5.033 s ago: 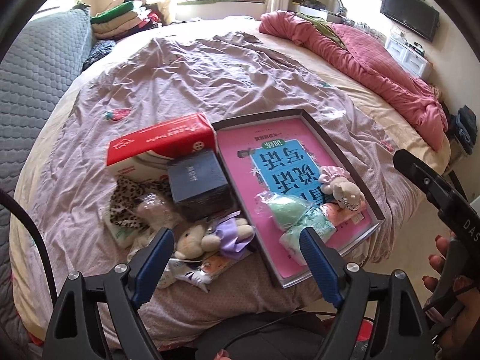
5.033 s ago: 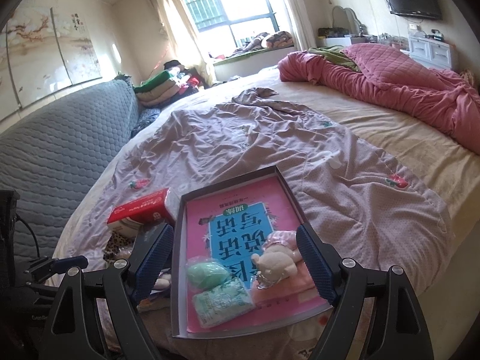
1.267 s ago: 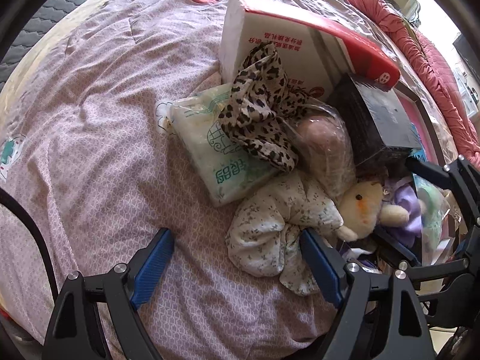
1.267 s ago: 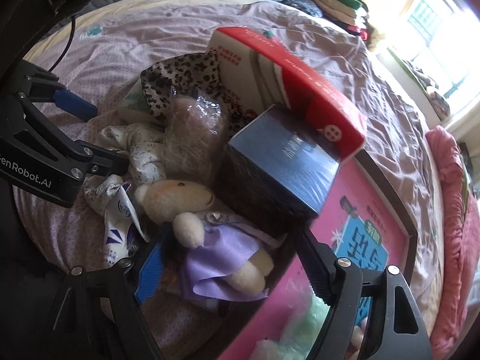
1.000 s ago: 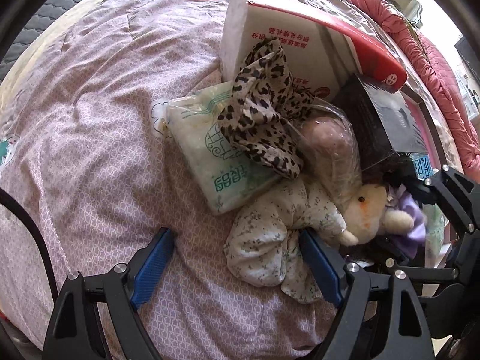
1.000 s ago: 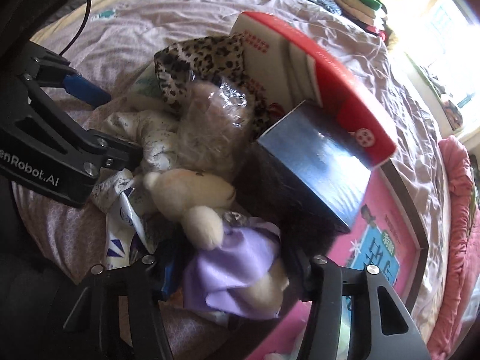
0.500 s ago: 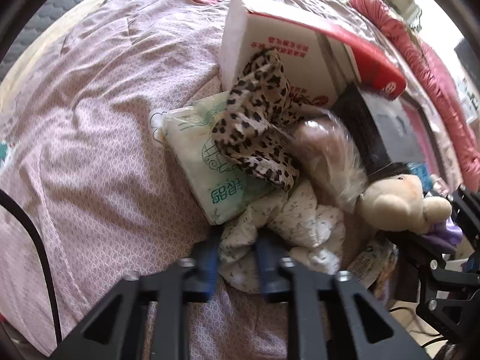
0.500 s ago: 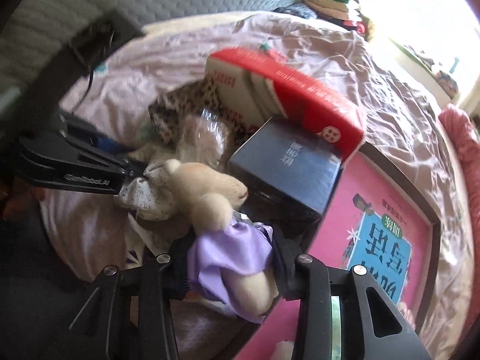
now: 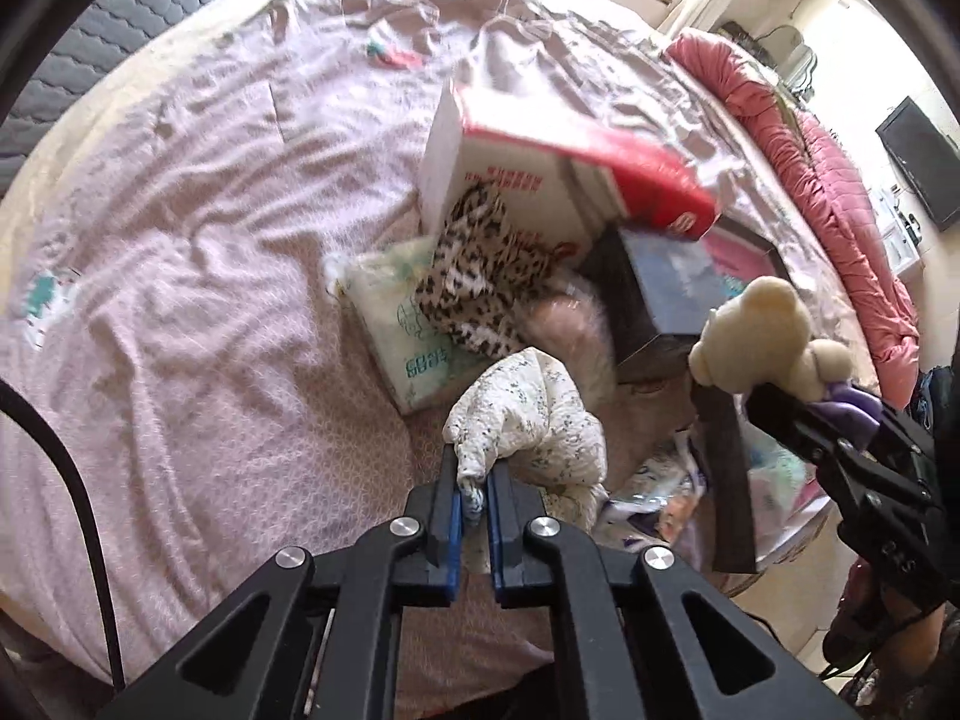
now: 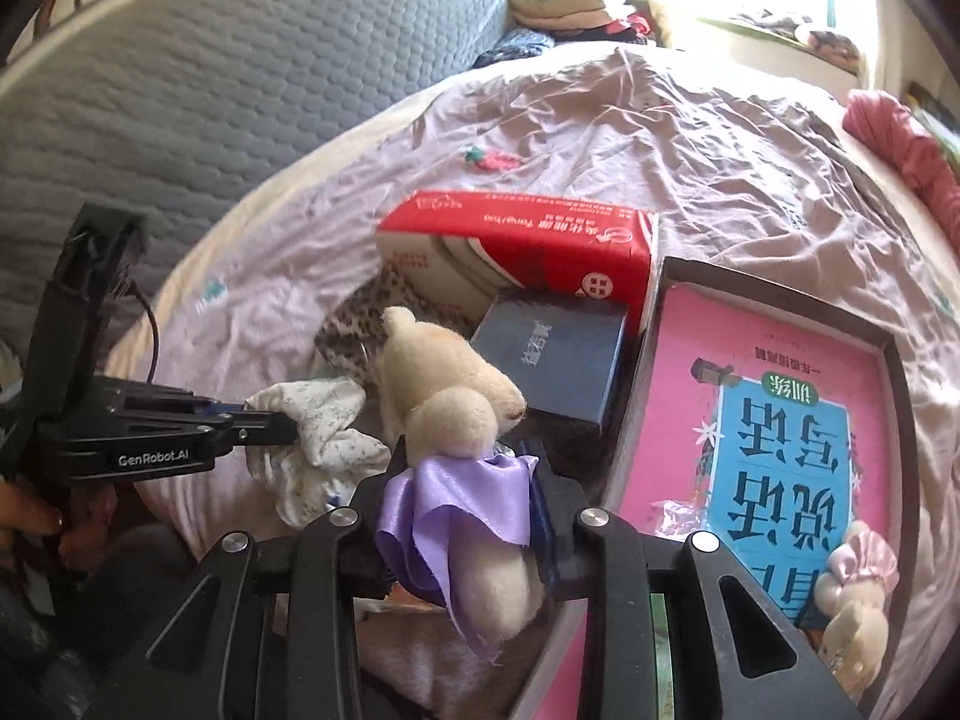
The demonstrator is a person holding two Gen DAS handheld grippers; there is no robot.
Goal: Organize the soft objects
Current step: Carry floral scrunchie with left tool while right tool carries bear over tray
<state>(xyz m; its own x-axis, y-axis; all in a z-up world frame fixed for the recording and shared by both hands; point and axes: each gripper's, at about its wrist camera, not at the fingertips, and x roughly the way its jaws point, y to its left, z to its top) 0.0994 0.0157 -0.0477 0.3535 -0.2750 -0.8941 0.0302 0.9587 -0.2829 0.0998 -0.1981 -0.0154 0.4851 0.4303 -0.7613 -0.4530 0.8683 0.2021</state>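
Note:
My left gripper (image 9: 474, 495) is shut on a white floral cloth scrunchie (image 9: 528, 420) and lifts it off the bed; it also shows in the right wrist view (image 10: 318, 426). My right gripper (image 10: 465, 483) is shut on a cream plush bear in a purple dress (image 10: 447, 396), held above the pile; the bear shows in the left wrist view (image 9: 762, 330). A dark tray (image 10: 774, 294) lined with a pink book (image 10: 768, 438) lies at the right and holds a second plush toy (image 10: 855, 588).
On the bed lie a red and white tissue box (image 9: 564, 186), a dark blue box (image 9: 666, 288), a leopard-print cloth (image 9: 480, 276), a green-printed tissue pack (image 9: 402, 324) and a bagged pink item (image 9: 570, 330). A grey padded headboard (image 10: 210, 90) stands left.
Both grippers closed: the left on the floral scrunchie, the right on the purple-dressed bear. Both have lifted their items up from the pile.

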